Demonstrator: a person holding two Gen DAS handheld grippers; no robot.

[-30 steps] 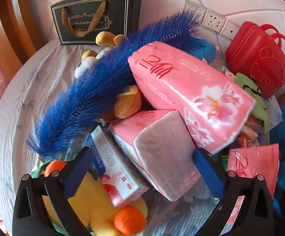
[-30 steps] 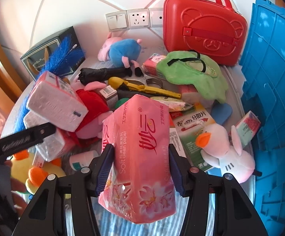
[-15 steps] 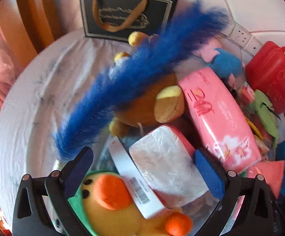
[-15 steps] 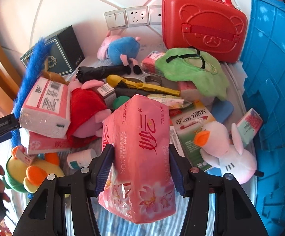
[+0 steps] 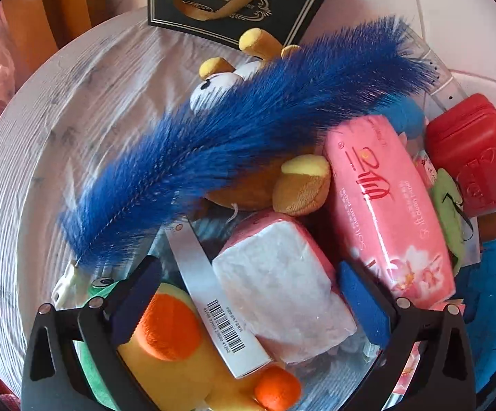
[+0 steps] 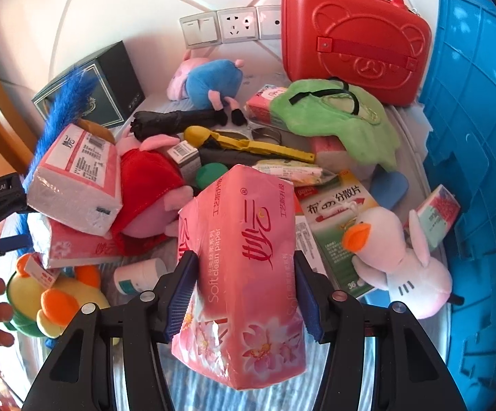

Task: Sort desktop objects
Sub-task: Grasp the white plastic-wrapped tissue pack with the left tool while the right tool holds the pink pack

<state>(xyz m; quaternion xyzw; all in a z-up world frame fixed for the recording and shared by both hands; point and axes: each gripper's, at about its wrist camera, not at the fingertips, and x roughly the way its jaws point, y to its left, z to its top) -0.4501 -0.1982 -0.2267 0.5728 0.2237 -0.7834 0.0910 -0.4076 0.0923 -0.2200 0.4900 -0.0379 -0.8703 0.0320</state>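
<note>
R gripper (image 6: 244, 294) is clamping a pink tissue pack (image 6: 244, 274) across its narrow sides, pads squeezing the soft wrap, prob. so it's hanging clear of the clutter w/o slipping; pack is sitting upright, raised over the table. L gripper (image 5: 244, 304) is hovering spread wide, gripping nothing, over a 2nd pack (image 5: 282, 294) lying on the duck (image 5: 172, 349). Further back, blue duster (image 5: 248, 137) is leaning across the pile; red case (image 6: 354, 37) and blue bin (image 6: 477, 157) are waiting at the wall, likely drop spots.
</note>
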